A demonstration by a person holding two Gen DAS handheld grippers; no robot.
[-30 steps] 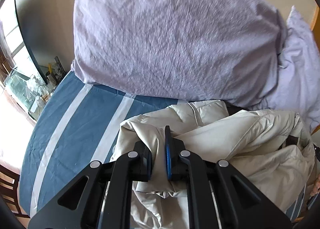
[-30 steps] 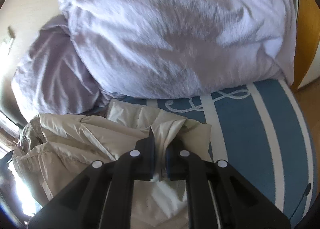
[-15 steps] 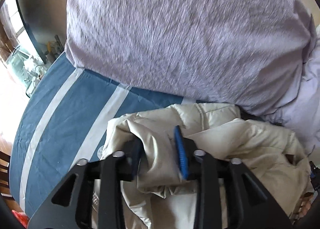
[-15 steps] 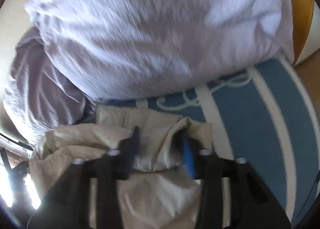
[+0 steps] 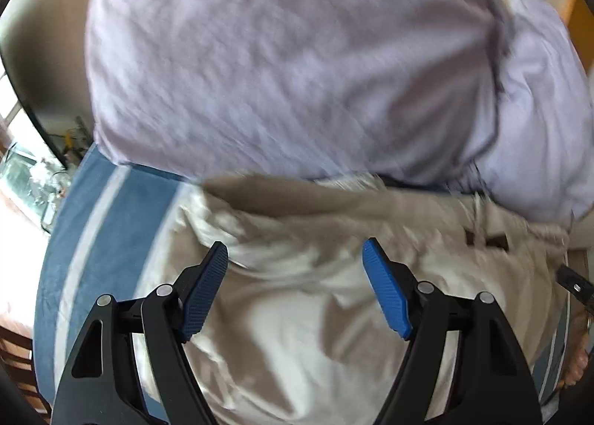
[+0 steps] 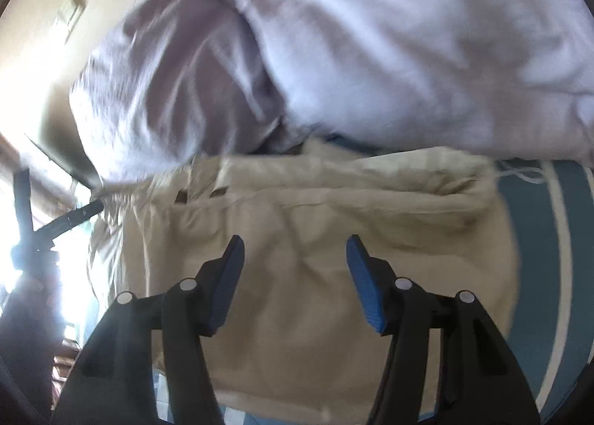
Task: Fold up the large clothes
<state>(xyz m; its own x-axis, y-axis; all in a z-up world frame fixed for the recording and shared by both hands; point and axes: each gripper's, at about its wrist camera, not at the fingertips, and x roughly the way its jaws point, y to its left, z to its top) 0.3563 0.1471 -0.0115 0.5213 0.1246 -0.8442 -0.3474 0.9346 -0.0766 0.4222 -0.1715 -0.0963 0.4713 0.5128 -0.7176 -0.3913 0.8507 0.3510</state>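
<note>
A cream padded jacket (image 5: 319,295) lies folded on the blue striped bed sheet (image 5: 107,224), its far edge against the lilac pillows. My left gripper (image 5: 295,250) hovers over its left part, jaws opening wide, blue pads clear of the cloth with nothing pinched. In the right wrist view the same jacket (image 6: 319,239) spreads flat, and my right gripper (image 6: 295,243) stands open above it, holding nothing. Both views are blurred by motion.
Two big lilac pillows (image 5: 289,65) (image 6: 408,42) are piled at the head of the bed. The sheet (image 6: 549,258) shows white stripes at the right. A cluttered stand (image 5: 33,180) sits beyond the left bed edge. A dark bar (image 6: 74,219) and bright window are at the left.
Both grippers were shut on folds of the jacket, then let go and opened. The jacket has dropped flat, and both grippers have drawn back over it.
</note>
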